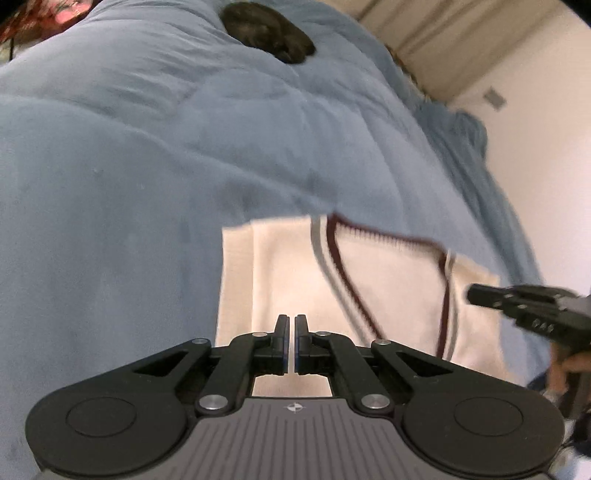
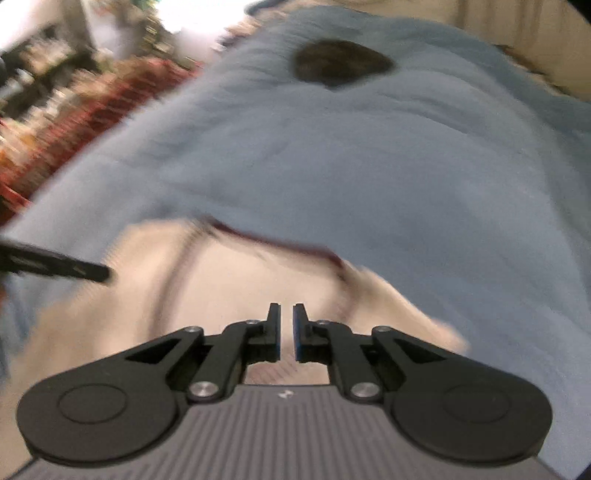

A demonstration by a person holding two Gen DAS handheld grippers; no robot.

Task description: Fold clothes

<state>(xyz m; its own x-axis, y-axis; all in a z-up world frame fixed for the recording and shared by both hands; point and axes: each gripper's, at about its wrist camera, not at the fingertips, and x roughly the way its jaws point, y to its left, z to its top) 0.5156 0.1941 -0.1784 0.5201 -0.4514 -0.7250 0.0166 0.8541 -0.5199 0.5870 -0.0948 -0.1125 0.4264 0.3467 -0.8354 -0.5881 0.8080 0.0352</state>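
Note:
A cream knitted vest (image 1: 388, 288) with a maroon and grey trimmed V-neck lies flat on a blue blanket (image 1: 147, 147). My left gripper (image 1: 291, 318) hovers over the vest's near left part, shut, with nothing between its fingers. The right gripper (image 1: 474, 295) reaches in from the right over the vest's right shoulder. The right wrist view is blurred: the vest (image 2: 258, 280) lies below my right gripper (image 2: 286, 308), whose fingers stand a sliver apart with nothing between them. The left gripper (image 2: 103, 274) pokes in from the left there.
A dark bundle (image 1: 267, 31) lies far up the blanket (image 2: 369, 166), also visible as the dark bundle (image 2: 340, 62) in the right wrist view. A person's hand (image 1: 565, 365) holds the right gripper. A white wall (image 1: 535, 147) lies right of the bed; red patterned fabric (image 2: 92, 122) lies left.

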